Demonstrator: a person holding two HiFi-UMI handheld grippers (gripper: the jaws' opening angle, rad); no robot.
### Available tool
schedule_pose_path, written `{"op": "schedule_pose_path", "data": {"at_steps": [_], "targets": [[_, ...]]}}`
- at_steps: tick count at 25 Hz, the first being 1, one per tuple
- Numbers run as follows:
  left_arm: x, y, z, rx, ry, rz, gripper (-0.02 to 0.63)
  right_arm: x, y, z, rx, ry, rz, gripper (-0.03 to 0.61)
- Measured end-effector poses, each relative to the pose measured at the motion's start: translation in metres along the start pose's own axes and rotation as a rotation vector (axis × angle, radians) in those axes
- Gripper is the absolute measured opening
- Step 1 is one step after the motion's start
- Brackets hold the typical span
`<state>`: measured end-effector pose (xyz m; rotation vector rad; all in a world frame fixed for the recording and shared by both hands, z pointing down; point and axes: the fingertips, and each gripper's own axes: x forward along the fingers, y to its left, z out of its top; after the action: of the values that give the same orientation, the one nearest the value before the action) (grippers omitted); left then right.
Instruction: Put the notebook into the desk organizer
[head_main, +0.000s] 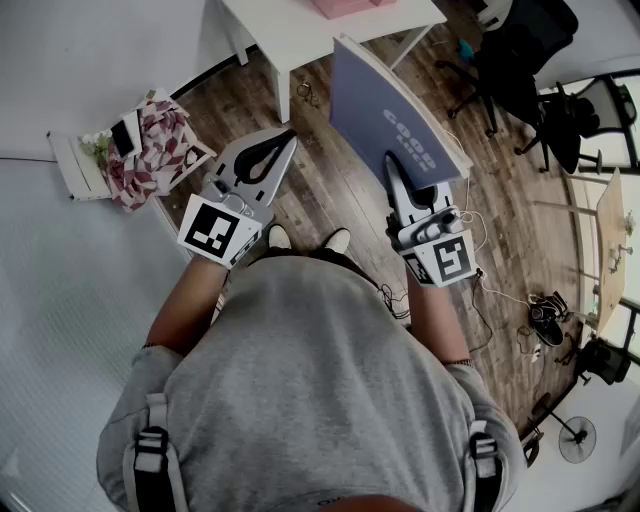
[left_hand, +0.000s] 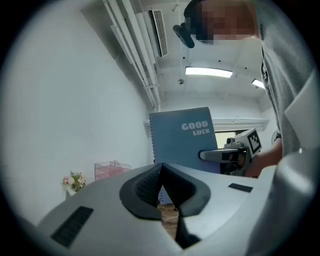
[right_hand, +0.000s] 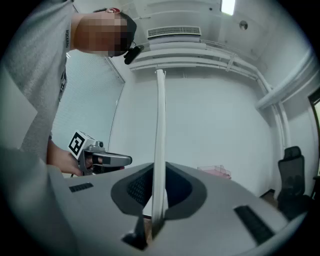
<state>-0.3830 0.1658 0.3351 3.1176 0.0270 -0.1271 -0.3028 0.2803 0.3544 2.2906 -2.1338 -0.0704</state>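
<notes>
A blue spiral notebook (head_main: 395, 110) with "GOOD LUCK" on its cover is held upright in the air. My right gripper (head_main: 392, 162) is shut on its lower edge. In the right gripper view the notebook (right_hand: 160, 125) runs edge-on straight up from between the pads of that gripper (right_hand: 159, 167). My left gripper (head_main: 289, 137) hangs to the left of the notebook, shut and empty, not touching it. In the left gripper view its tips (left_hand: 161, 166) meet in front of the notebook's cover (left_hand: 182, 137). The pink desk organizer (head_main: 345, 6) stands on the white table (head_main: 300, 35) ahead.
A small white stand (head_main: 85, 165) with flowers and a patterned cloth (head_main: 150, 150) is at the left. Black office chairs (head_main: 525, 55) stand at the right, and cables (head_main: 485, 285) lie on the wooden floor. The person's feet (head_main: 305, 240) are below the grippers.
</notes>
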Motion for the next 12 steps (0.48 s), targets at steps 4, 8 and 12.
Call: {"op": "schedule_pose_path", "data": {"at_steps": [4, 8, 12], "targets": [[-0.003, -0.008, 0.002, -0.004, -0.008, 0.004, 0.018, -0.005, 0.000, -0.001, 0.018, -0.001, 0.001, 0.040], [0.005, -0.021, 0.011, 0.023, -0.038, 0.020, 0.018, -0.015, -0.008, 0.005, 0.042, -0.019, 0.025, 0.040], [0.007, -0.030, 0.009, 0.027, -0.019, 0.036, 0.018, -0.022, -0.014, 0.006, 0.036, -0.021, 0.049, 0.040]]}}
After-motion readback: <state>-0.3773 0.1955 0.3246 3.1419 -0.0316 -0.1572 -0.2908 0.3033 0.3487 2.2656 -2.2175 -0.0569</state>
